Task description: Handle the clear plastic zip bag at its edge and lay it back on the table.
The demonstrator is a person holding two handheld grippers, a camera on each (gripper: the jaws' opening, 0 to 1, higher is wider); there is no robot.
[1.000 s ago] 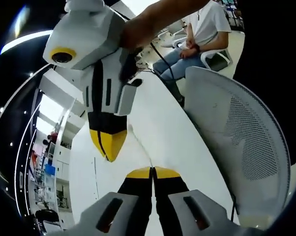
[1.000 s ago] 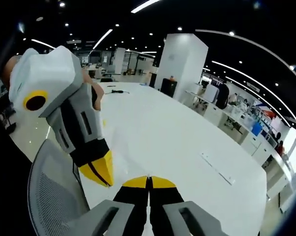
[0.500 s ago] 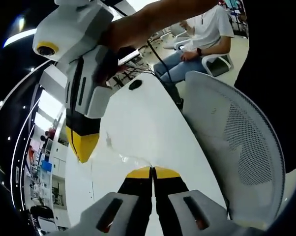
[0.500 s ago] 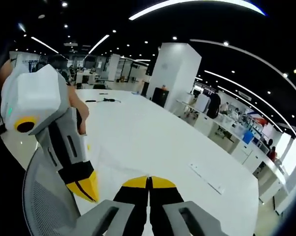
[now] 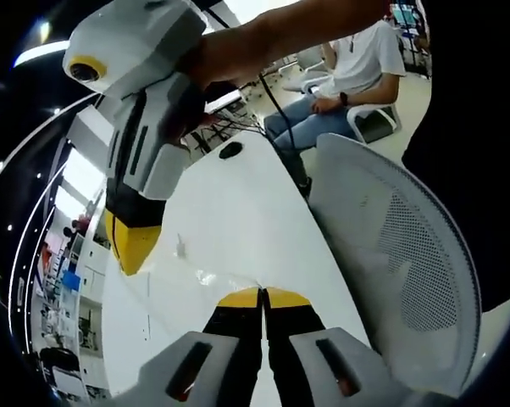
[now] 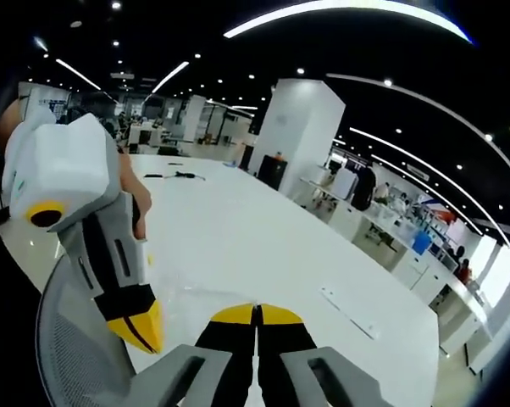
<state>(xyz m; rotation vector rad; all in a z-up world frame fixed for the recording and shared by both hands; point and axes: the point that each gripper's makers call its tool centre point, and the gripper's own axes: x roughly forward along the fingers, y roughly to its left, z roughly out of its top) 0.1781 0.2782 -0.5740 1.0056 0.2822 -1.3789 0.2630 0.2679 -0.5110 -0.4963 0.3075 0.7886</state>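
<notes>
Fingers of both grippers, left gripper (image 5: pixel 263 294) and right gripper (image 6: pixel 257 310), pinch the clear bag (image 5: pixel 206 275) over the table (image 5: pixel 238 212).

I can read no text, label, brand, number or sign in either view; any markings far back in the room are too blurred.
</notes>
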